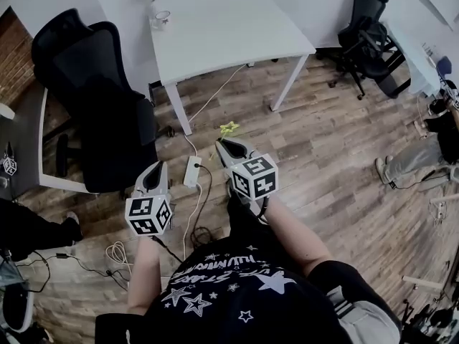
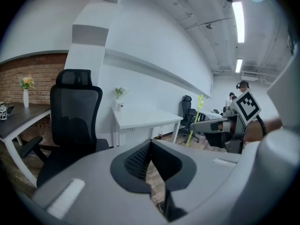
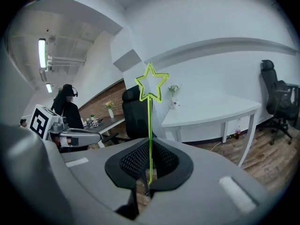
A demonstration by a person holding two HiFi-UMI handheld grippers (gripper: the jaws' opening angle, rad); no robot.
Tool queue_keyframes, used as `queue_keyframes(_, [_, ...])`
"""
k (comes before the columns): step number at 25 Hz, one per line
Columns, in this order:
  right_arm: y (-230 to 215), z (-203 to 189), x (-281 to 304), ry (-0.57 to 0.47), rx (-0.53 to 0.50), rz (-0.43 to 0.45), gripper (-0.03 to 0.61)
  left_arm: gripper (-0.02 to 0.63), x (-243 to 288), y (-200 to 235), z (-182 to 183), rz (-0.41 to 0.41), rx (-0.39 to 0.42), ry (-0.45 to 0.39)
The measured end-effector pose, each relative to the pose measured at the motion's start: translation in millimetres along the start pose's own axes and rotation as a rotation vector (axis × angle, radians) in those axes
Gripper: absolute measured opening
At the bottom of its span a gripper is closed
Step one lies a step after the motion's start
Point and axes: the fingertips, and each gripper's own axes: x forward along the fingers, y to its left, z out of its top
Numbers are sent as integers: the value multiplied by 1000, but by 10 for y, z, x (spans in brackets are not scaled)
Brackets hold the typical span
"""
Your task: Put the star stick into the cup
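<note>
My right gripper (image 1: 228, 146) is shut on a thin yellow-green star stick (image 3: 151, 84), which stands upright out of the jaws with the star on top. From the head view the star (image 1: 229, 128) shows just ahead of the jaw tips, above the wooden floor. The left gripper (image 1: 155, 170) hangs beside it, shut, with nothing between its pads (image 2: 140, 159). The left gripper view catches the right gripper (image 2: 206, 124) and the stick (image 2: 198, 112) off to its right. A small cup (image 1: 162, 18) stands next to a plant sprig on the far white table (image 1: 229, 27), well ahead of both grippers.
A black office chair (image 1: 100, 99) stands at the left front of the white table, with a dark desk (image 1: 21, 142) further left. A power strip (image 1: 192, 172) and cables lie on the floor below the grippers. Another black chair (image 1: 366, 27) and a seated person (image 1: 423, 149) are at the right.
</note>
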Motion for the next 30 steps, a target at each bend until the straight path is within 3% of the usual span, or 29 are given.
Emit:
queue_keyframes(16, [-1364, 1063, 1092, 0, -48, 139, 32, 3, 1610, 191, 943, 154, -31, -52])
queue_keyframes(30, [-1829, 1498, 1556, -4, -83, 167, 32, 3, 2232, 317, 1373, 184, -33, -92])
